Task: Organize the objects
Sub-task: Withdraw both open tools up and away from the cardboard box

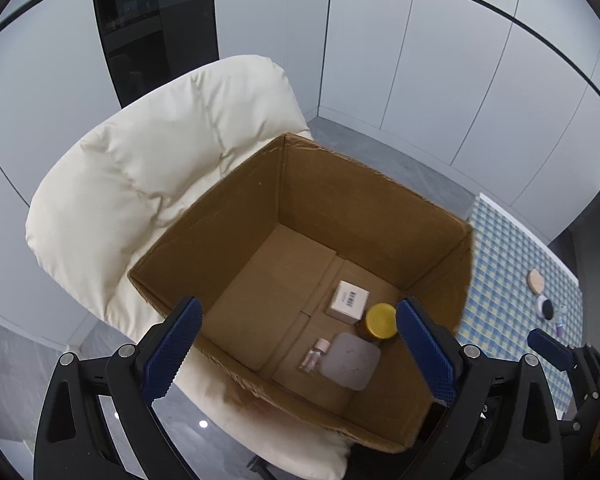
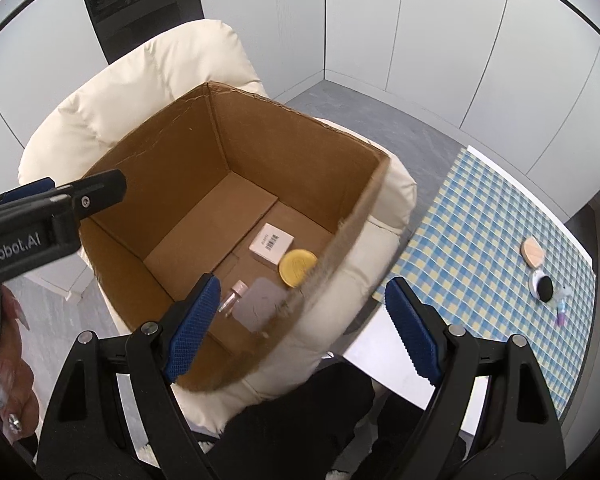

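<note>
We look down into an open cardboard box (image 1: 236,216) that sits on the seat of a cream padded chair (image 1: 140,168). On the box floor, in the corner nearest the table, lie a small white carton with a barcode (image 1: 350,301), a jar with a yellow lid (image 1: 380,321) just beside it, a flat grey square case (image 1: 350,360), and a little clear bottle with a pink cap (image 1: 315,354) touching the case's edge. Our left gripper (image 1: 300,356) hangs over the box with its blue pads spread wide and nothing between them. Our right gripper (image 2: 304,332) is also spread wide and empty, poised over the box's near rim and the chair's edge. To the right stands a table with a blue and yellow checked cloth (image 2: 480,216); on it, well apart from the box, rest a round peach puff (image 2: 532,253), an open compact with a black puff (image 2: 542,286), and a small purple item (image 2: 561,312) too small to identify.
</note>
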### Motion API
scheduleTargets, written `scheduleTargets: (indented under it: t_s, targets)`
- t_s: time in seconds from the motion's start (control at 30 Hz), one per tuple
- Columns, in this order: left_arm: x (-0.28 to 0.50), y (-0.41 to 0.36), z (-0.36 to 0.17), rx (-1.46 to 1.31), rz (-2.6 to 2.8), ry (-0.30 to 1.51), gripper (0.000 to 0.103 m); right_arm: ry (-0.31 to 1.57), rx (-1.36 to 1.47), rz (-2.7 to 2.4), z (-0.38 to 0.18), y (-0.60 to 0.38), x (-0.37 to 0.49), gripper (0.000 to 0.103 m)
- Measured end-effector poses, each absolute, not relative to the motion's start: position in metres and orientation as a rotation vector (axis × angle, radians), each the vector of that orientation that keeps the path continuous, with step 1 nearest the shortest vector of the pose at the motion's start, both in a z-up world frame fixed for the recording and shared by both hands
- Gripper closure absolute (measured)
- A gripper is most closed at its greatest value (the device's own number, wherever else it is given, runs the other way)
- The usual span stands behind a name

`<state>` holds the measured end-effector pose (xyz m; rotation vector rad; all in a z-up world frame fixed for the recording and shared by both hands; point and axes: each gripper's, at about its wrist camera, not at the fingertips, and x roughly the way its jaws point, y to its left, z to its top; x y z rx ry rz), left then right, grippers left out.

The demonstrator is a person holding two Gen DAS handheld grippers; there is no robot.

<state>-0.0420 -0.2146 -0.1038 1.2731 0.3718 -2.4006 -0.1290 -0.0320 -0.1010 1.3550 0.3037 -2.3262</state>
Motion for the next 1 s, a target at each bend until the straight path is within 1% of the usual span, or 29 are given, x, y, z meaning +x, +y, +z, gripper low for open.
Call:
scheduleTargets:
  t_s: [0.17,0.33,0.5,0.87,1.0]
  targets:
    - [-0.030,-0.200,-0.096,1.260,-2.407,0.307,0.005,0.301,1.363,-2.334,-0.093,-0.015,-0.118,0.016]
    - [-0.011,-0.191,-0.098,1.303,-2.401,0.333,0.005,0.275,1.339,-2.353,-0.080,0.004,-0.106,0.016]
    - [0.020,-0.178,-0.086,1.278,-2.410,0.302,0.005,0.223,1.329,-2.374,-0.069,0.024,-0.091,0.016]
    - [0.089,-0.148,-0.063,1.217,-2.413,0.247,0.005,0.171,1.337,-2.376,-0.055,0.066,-0.045,0.016]
    - [0.105,-0.140,-0.058,1.224,-2.424,0.289,0.005,0.163,1.330,-2.384,-0.048,0.076,-0.028,0.016]
